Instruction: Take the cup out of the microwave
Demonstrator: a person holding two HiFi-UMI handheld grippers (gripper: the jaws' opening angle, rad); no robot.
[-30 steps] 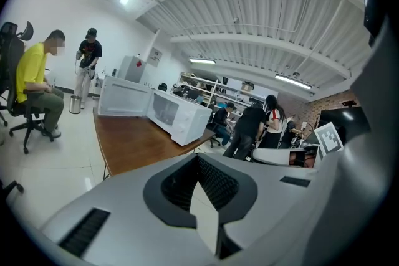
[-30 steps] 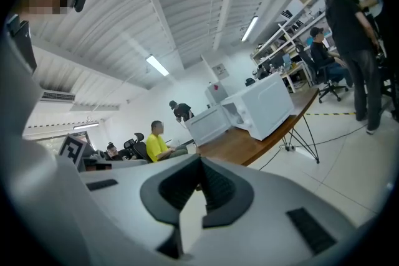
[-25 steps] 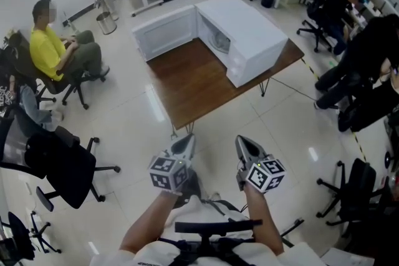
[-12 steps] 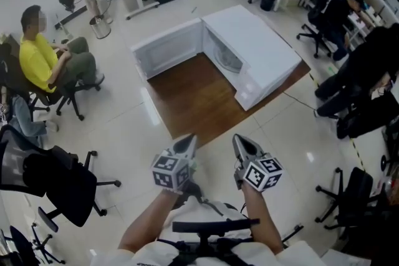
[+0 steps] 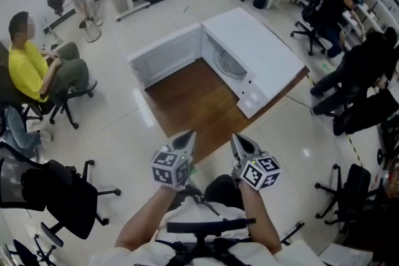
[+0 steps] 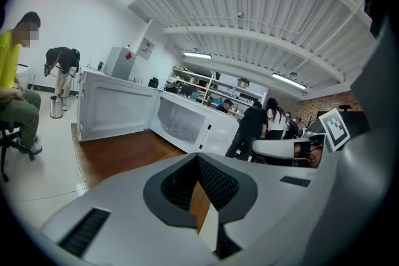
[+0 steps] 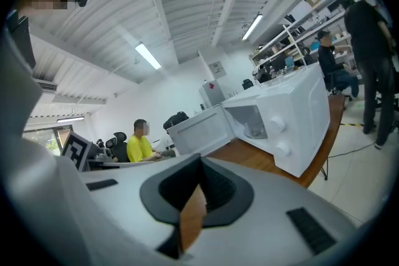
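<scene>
Table beyond left gripper, right gripper

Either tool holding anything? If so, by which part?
Nothing is held. The left tool and the right tool are both shut and empty, well apart from the open microwave.

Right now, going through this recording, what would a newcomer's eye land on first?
The white microwave sits mid-frame in the head view, on a brown wooden table, with its door swung wide open to the left. Next come the left gripper and right gripper, side by side low in that view, jaws shut and empty.
</scene>
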